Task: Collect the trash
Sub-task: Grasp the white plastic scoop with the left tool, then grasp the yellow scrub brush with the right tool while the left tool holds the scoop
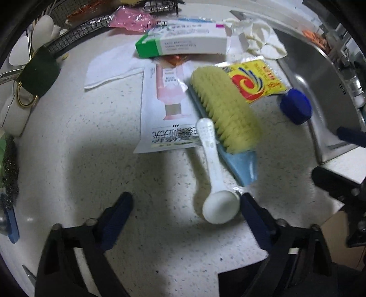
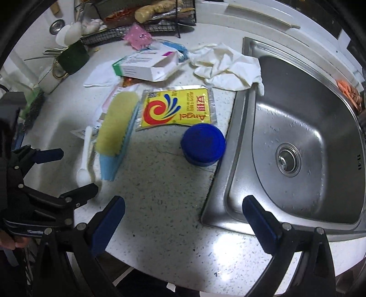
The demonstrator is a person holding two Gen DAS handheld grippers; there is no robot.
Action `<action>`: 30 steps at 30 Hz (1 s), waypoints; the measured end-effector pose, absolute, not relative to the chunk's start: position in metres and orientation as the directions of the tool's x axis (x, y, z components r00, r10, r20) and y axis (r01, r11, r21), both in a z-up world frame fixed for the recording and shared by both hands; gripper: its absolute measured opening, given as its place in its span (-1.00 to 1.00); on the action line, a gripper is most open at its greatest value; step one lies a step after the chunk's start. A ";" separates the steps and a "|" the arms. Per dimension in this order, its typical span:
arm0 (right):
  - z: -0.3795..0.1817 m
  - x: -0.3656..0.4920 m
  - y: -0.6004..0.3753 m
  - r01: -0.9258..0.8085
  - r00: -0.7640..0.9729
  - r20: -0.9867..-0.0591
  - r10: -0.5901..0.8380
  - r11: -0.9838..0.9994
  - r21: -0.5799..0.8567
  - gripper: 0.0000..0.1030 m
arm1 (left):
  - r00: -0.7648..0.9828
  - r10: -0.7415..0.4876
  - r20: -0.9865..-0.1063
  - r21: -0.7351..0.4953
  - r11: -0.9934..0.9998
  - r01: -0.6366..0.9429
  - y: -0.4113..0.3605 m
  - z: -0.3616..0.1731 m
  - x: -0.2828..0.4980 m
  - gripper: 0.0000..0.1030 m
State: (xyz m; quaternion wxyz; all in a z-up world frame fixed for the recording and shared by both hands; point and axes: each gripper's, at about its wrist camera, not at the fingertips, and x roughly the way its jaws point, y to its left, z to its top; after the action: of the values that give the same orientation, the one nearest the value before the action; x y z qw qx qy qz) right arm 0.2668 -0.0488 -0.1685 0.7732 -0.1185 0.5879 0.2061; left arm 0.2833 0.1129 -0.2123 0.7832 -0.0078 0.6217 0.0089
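Two claws noted, both spread wide and gripping nothing. Found the left gripper [image 1: 185, 198] pointed steeply down at a speckled counter [image 1: 91, 148], with the bowl end of a white plastic spoon [image 1: 209, 160] between its fingers, just beside the right-hand one; could not tell whether touching.

Scanned from the left: a white napkin [image 1: 109, 66] flat on the counter, then a printed packet [image 1: 164, 109] with the spoon's handle lying across its lower corner. Next, a yellow-bristled brush [image 1: 226, 107] on a blue back, resting alongside the spoon and partly over the packet. Behind these, a green-ended carton [image 1: 183, 43] with its flap open, and a pink wrapper [image 1: 130, 19] further back by a wire rack.

Further right – a yellow sachet [image 1: 256, 80] tucked under the brush's far end, a blue cap [image 1: 296, 106] just beside the sachet at the sink's [image 2: 297, 114] rim, and a crumpled white glove [image 2: 228, 66] draped over the sink's back corner.

Found the right gripper [image 2: 184, 201] straddling the counter edge and the sink – one finger over each, well short of the cap.
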 end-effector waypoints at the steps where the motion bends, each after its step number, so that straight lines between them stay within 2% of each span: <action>1: -0.169 0.269 -0.048 -0.455 0.224 -0.958 0.178 0.889 0.058 0.99 | 0.232 -0.001 -0.973 -0.006 1.000 -0.024 0.113 -0.212 0.283 0.69; 3: -0.165 0.270 -0.051 -0.447 0.230 -0.958 0.173 0.893 0.054 0.99 | 0.240 0.001 -0.971 -0.003 1.000 -0.015 0.112 -0.210 0.283 0.53; 5: -0.161 0.272 -0.052 -0.439 0.237 -0.956 0.170 0.897 0.051 0.99 | 0.249 -0.001 -0.968 -0.005 1.000 -0.018 0.110 -0.207 0.282 0.14; 6: -0.160 0.274 -0.052 -0.435 0.238 -0.956 0.170 0.899 0.052 0.99 | 0.253 -0.004 -0.967 -0.007 1.000 -0.012 0.107 -0.205 0.281 0.02; 7: -0.158 0.275 -0.052 -0.432 0.238 -0.956 0.174 0.900 0.056 0.99 | 0.258 -0.007 -0.966 -0.010 1.000 -0.009 0.106 -0.203 0.281 -0.29; 8: -0.157 0.276 -0.051 -0.432 0.238 -0.955 0.176 0.900 0.058 0.99 | 0.260 -0.010 -0.966 -0.013 1.000 -0.011 0.105 -0.202 0.281 -0.44; 14: -0.154 0.281 -0.032 -0.459 0.223 -0.952 0.210 0.884 0.087 0.99 | 0.319 -0.057 -0.946 -0.081 0.995 -0.064 0.121 -0.185 0.270 -0.44; 24: -0.158 0.289 0.019 -0.515 0.151 -0.943 0.296 0.838 0.180 0.96 | 0.373 0.003 -0.928 -0.076 0.978 -0.196 0.173 -0.153 0.252 -0.44; 30: -0.174 0.289 0.050 -0.569 0.103 -0.956 0.275 0.805 0.170 0.48 | 0.365 0.013 -0.931 -0.079 0.968 -0.237 0.194 -0.163 0.252 -0.44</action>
State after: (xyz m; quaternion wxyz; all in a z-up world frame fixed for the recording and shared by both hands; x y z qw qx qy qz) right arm 0.2891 0.0503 -0.1737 0.7327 -0.1217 0.6045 0.2879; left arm 0.2521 0.1938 -0.1626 0.8199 -0.1002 0.5585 0.0761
